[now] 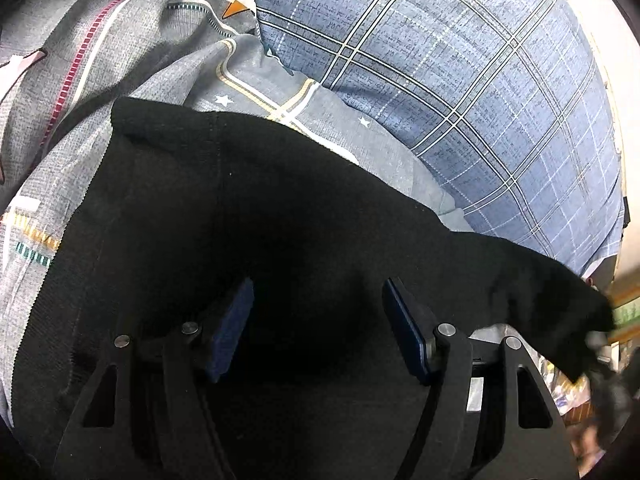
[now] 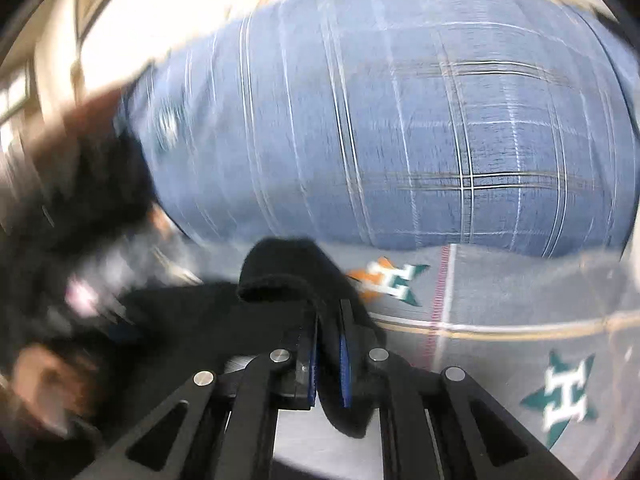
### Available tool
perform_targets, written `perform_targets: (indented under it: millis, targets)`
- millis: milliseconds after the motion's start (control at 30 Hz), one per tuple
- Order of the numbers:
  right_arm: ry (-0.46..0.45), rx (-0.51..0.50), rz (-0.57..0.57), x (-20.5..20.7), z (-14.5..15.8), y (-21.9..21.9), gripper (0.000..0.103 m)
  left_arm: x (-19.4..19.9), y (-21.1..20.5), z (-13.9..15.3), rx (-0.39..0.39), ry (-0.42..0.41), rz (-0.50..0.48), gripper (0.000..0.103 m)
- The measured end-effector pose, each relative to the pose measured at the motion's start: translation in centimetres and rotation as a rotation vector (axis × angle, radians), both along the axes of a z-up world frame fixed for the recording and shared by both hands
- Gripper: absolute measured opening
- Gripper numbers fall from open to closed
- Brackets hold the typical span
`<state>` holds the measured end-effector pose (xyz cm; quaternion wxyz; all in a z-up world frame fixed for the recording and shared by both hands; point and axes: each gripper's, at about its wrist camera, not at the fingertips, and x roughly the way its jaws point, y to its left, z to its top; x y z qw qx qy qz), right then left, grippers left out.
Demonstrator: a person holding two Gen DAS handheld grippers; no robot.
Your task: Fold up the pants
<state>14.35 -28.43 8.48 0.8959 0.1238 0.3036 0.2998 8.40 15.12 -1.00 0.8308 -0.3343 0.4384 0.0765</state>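
Black pants (image 1: 240,200) lie spread over the grey bedding and fill the middle of the left wrist view. My left gripper (image 1: 318,312) hovers low over them with its blue pads wide apart, and I see no fabric pinched between the pads. One end of the pants stretches away to the right edge of that view. In the right wrist view, which is blurred, my right gripper (image 2: 329,316) is shut on a fold of the black pants (image 2: 280,264). The cloth bulges above the fingertips and hangs down between the pads.
A blue plaid pillow or quilt (image 1: 440,80) lies behind the pants, also seen as the plaid quilt (image 2: 400,140). The grey sheet (image 1: 100,60) has stripes and stars. A blurred hand (image 2: 40,380) and dark shapes sit at the left of the right wrist view.
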Motion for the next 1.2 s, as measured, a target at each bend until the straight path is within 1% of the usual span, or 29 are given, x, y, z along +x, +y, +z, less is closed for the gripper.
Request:
perform_targets:
  millis: [67, 100, 167, 200, 267, 300, 367, 400, 500, 633, 733, 833, 900, 967, 1033, 1067, 1133, 1167, 1200]
  targets:
    - [0.034, 0.149, 0.020, -1.4, 2.1, -1.4, 0.008, 0.0, 0.0, -0.1, 0.003, 0.002, 0.000, 0.067]
    - [0.039, 0.243, 0.043, -2.4, 3.1, -2.1, 0.008, 0.0, -0.1, 0.0, 0.006, 0.003, -0.001, 0.067]
    - [0.033, 0.362, 0.064, -3.9, 4.8, -2.7, 0.008, 0.1, -0.1, 0.0, 0.013, 0.003, -0.002, 0.067]
    - [0.033, 0.424, 0.072, -4.7, 5.3, -3.1, 0.008, 0.1, -0.2, 0.0, 0.017, 0.003, -0.003, 0.067]
    - [0.052, 0.565, 0.072, -6.3, 5.4, -4.5, 0.008, 0.1, -0.2, -0.1, 0.020, 0.002, -0.005, 0.067]
    - [0.068, 0.617, 0.063, -6.7, 5.2, -5.3, 0.007, 0.0, -0.2, -0.1, 0.020, 0.001, -0.005, 0.067]
    - [0.123, 0.747, 0.047, -7.0, 3.4, -6.8, 0.008, -0.1, -0.1, -0.1, 0.016, 0.001, -0.007, 0.067]
    - [0.147, 0.785, 0.012, -7.1, 2.2, -7.6, 0.008, -0.1, -0.1, -0.1, 0.016, 0.000, -0.007, 0.067]
    - [0.199, 0.842, -0.077, -6.4, -1.0, -9.9, 0.008, 0.0, -0.4, -0.1, 0.033, 0.004, -0.009, 0.067]
    - [0.265, 0.866, -0.231, -4.3, -5.1, -12.5, 0.008, 0.1, -0.8, -0.1, 0.060, 0.010, -0.016, 0.067]
    - [0.312, 0.856, -0.339, -1.9, -7.9, -14.3, 0.008, 0.1, -0.8, -0.1, 0.060, 0.010, -0.015, 0.067]
    - [0.347, 0.800, -0.433, 0.4, -10.1, -15.5, 0.006, 0.1, -0.9, -0.2, 0.070, 0.013, -0.016, 0.067]
    - [0.318, 0.709, -0.489, 2.1, -10.7, -16.0, 0.006, 0.3, -1.0, -0.2, 0.082, 0.016, -0.019, 0.067]
    - [0.273, 0.670, -0.512, 3.1, -11.0, -16.6, 0.006, 0.4, -1.1, -0.2, 0.086, 0.019, -0.022, 0.067]
    - [0.263, 0.549, -0.573, 2.5, -10.7, -16.6, 0.007, 0.4, -1.0, -0.2, 0.076, 0.018, -0.018, 0.067]
    - [0.260, 0.546, -0.551, 2.0, -10.6, -16.2, 0.007, 0.5, -0.9, -0.2, 0.068, 0.017, -0.013, 0.067]
    - [0.257, 0.598, -0.452, 0.9, -10.8, -14.9, 0.008, 0.4, -0.8, -0.3, 0.064, 0.016, -0.012, 0.067]
    - [0.255, 0.610, -0.409, 0.0, -10.9, -14.1, 0.012, 0.4, -0.9, -0.2, 0.065, 0.017, -0.013, 0.067]
    - [0.250, 0.600, -0.392, -0.9, -11.2, -13.5, 0.017, 0.3, -0.9, -0.2, 0.069, 0.017, -0.016, 0.067]
